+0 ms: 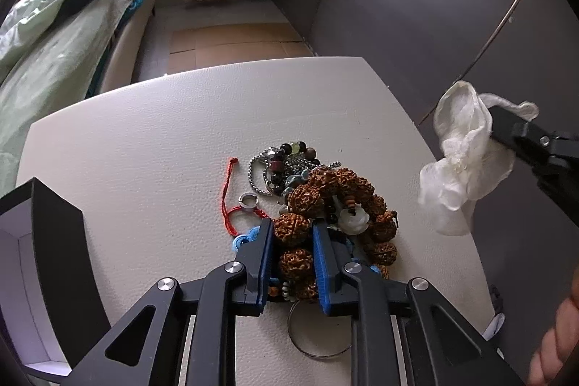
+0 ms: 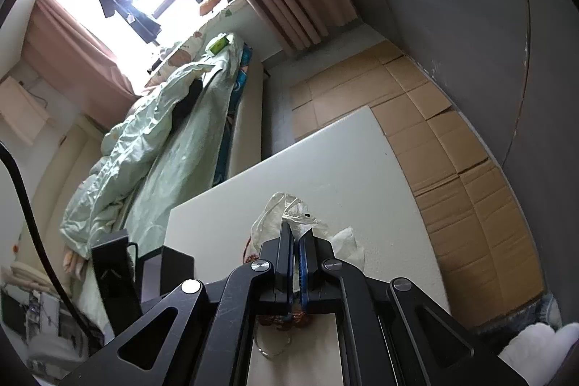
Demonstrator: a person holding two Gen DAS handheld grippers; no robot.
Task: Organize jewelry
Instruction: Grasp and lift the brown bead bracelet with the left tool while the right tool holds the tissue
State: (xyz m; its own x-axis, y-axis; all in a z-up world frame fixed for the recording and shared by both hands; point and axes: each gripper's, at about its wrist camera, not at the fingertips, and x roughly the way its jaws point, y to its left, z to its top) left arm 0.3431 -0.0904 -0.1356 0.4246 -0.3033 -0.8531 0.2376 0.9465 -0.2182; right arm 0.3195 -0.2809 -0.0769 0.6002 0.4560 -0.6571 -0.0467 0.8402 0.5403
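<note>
In the left wrist view, the left gripper (image 1: 292, 234) is partly closed around a brown bead bracelet (image 1: 325, 205) in the jewelry pile (image 1: 307, 198) on the white table (image 1: 144, 132). A red string (image 1: 228, 190) and a small silver ring (image 1: 248, 201) lie just left of the pile. A black box (image 1: 47, 259) stands at the near left. To the right, a clear plastic bag (image 1: 463, 161) hangs above the table edge.

In the right wrist view, the right gripper (image 2: 295, 234) is pinched tight on that bag (image 2: 289, 208), which blocks most of the pile below.
</note>
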